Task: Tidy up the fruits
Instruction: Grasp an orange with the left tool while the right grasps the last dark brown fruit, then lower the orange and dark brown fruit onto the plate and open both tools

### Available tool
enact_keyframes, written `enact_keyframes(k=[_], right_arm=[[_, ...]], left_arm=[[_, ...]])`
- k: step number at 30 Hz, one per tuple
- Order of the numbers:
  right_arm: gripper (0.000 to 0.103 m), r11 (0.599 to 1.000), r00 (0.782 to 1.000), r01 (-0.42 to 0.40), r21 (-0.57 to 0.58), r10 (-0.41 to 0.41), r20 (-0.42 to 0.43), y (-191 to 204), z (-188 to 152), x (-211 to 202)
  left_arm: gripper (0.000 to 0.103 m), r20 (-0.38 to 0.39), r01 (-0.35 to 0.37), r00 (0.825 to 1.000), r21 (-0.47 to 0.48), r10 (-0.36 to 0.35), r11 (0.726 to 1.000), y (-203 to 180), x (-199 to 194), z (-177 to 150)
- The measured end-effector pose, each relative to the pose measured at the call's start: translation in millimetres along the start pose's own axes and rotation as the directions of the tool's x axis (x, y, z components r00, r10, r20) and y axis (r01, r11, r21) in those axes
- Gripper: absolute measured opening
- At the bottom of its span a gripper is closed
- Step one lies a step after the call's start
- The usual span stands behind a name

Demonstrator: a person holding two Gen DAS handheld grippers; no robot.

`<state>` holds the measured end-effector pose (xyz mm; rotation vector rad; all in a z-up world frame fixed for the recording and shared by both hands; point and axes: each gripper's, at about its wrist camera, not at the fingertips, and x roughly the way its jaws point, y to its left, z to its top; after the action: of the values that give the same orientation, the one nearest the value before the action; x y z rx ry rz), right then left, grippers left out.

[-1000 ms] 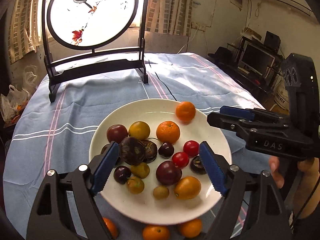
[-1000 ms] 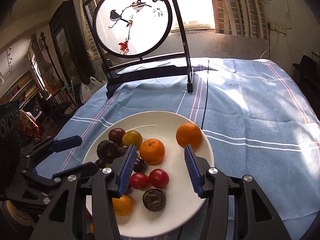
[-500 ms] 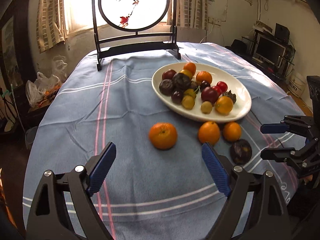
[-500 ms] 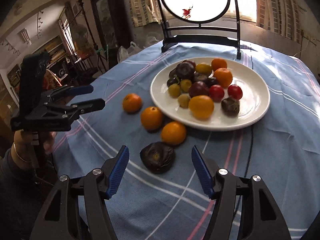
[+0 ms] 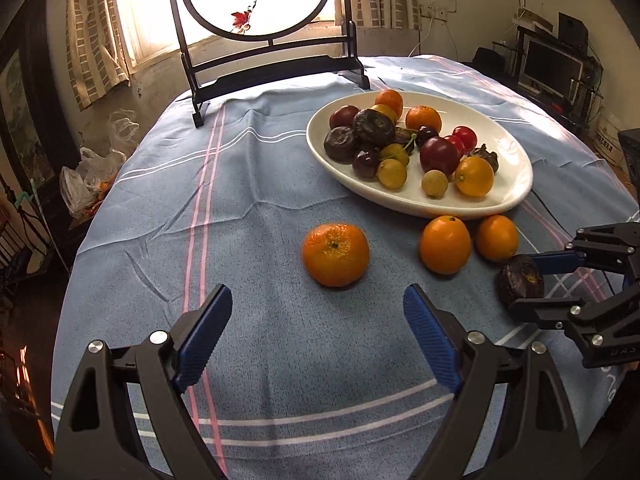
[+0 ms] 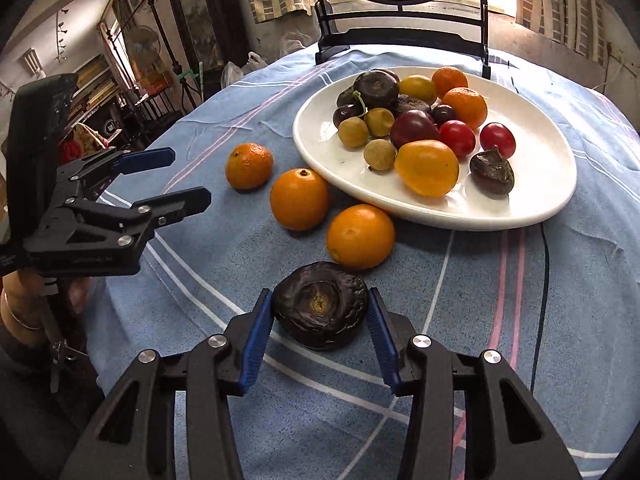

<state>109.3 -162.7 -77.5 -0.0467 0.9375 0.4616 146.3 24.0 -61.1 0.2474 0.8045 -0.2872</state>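
Observation:
A white plate (image 5: pixel 516 184) (image 6: pixel 552 184) holds several mixed fruits. On the blue cloth in front of it lie a mandarin (image 5: pixel 335 254) (image 6: pixel 249 165), two oranges (image 5: pixel 445 245) (image 6: pixel 360 236) and a dark wrinkled fruit (image 6: pixel 320 310) (image 5: pixel 520 280). My right gripper (image 6: pixel 320 320) (image 5: pixel 524 282) is closing, and the dark fruit sits between its blue pads, touching both. My left gripper (image 5: pixel 318 336) (image 6: pixel 192 178) stands open and holds nothing. It hovers just short of the mandarin.
A round painted screen on a black stand (image 5: pixel 260 20) stands at the table's far edge, behind the plate. Plastic bags (image 5: pixel 88 184) lie off the table's left side. A monitor (image 5: pixel 552 68) and shelves fill the right background. A hand (image 6: pixel 24 312) holds the left gripper.
Both grippers drew back from above the plate to the table's near side. The right one then came down around the dark fruit and narrowed its jaws. The left one neared the mandarin.

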Motion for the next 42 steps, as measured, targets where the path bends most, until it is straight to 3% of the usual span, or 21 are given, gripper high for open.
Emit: enact_keyframes(k=[3,7,10,14,15,16,19,42], right_arm=[[0.046,1.0,0.998,0.022,-0.002,-0.022,0.063,0.0,-4.2,-14.6],[0.046,0.999,0.986,0.002,0.053,-0.011,0.167,-20.7,-10.0,-43.2],[0.046,0.995,0.983,-0.016,0.095,-0.002,0.185,-37.9,-18.1,-49.1],[0.046,0.991,0.981,-0.042,0.129,0.017,0.191,-47.8,-23.1,-49.7],[0.046,0.991,0.98,-0.049,0.123,0.024,0.196,-47.2,-23.2,-50.3],[0.046,0.992,0.981,-0.048,0.119,0.024,0.192,-46.4,-22.7,-48.7],[0.046,0.992,0.981,-0.049,0.113,0.026,0.194,-45.5,-21.6,-46.6],[0.046,0.99,0.97,-0.066,0.123,0.035,0.239,-48.0,-27.8,-56.7]], left_arm=[[0.085,-0.017,-0.031,0.999,0.006,0.031,0.999,0.6,12.7,8.5],[0.061,-0.064,-0.001,0.998,0.028,0.003,1.0,-1.6,32.0,20.6],[0.06,-0.064,-0.027,0.997,0.079,0.032,0.996,-10.9,41.5,27.9],[0.059,-0.091,-0.009,0.996,0.11,0.019,0.994,-18.1,52.1,29.7],[0.055,-0.092,-0.005,0.996,0.102,0.014,0.995,-16.3,51.9,30.0],[0.043,-0.102,0.006,0.995,0.094,0.004,0.996,-14.4,53.0,29.1],[0.042,-0.085,0.013,0.996,0.055,-0.009,0.998,-8.2,45.8,25.1],[0.042,-0.023,0.0,1.0,0.022,0.001,1.0,-22.8,13.3,5.0]])
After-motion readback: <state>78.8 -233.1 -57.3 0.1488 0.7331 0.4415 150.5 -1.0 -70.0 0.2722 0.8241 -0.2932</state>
